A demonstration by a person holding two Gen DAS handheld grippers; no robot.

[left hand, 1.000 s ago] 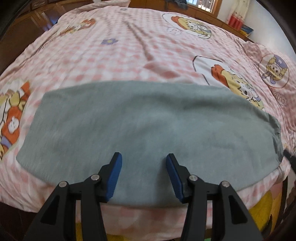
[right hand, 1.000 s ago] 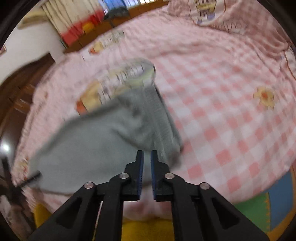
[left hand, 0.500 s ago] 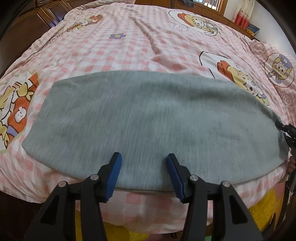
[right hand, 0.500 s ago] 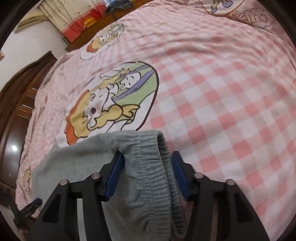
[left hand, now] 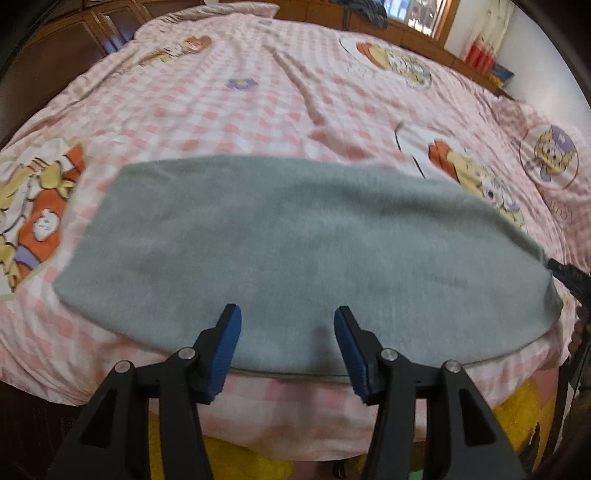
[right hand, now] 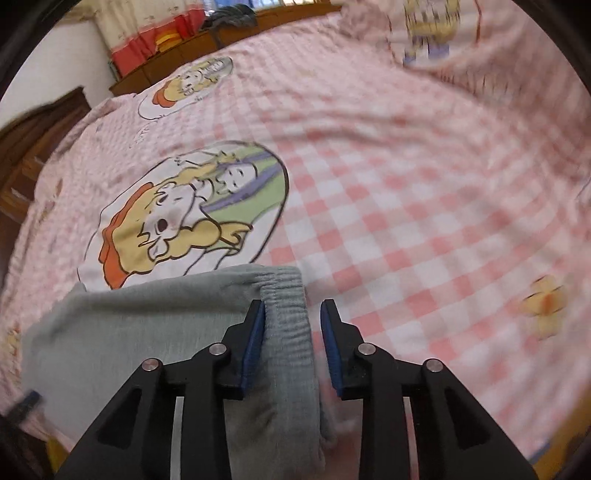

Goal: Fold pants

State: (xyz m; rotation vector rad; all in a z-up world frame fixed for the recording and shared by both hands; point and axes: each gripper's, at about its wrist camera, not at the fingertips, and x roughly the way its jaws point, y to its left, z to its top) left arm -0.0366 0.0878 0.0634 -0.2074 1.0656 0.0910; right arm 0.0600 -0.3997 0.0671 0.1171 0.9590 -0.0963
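The grey pants (left hand: 303,243) lie flat in one long strip across the near edge of the bed. My left gripper (left hand: 286,321) hovers open over their near long edge, with nothing between its blue pads. In the right wrist view, the elastic waistband (right hand: 288,325) sits between the jaws of my right gripper (right hand: 291,310). Those jaws are closing. The left pad touches the band and the right pad stands a little off it. The right gripper's black tip (left hand: 565,275) also shows at the pants' right end.
A pink checked bedsheet (left hand: 258,103) with cartoon prints covers the bed. Dark wooden cabinets (left hand: 66,48) stand at the far left. A yellow floor mat (left hand: 236,461) lies below the bed's near edge. A pillow (right hand: 432,33) lies at the far end.
The right gripper went from nearly shut to spread around the waistband, which now rests on the bed, then narrowed a little. The left gripper stays open over the pants.
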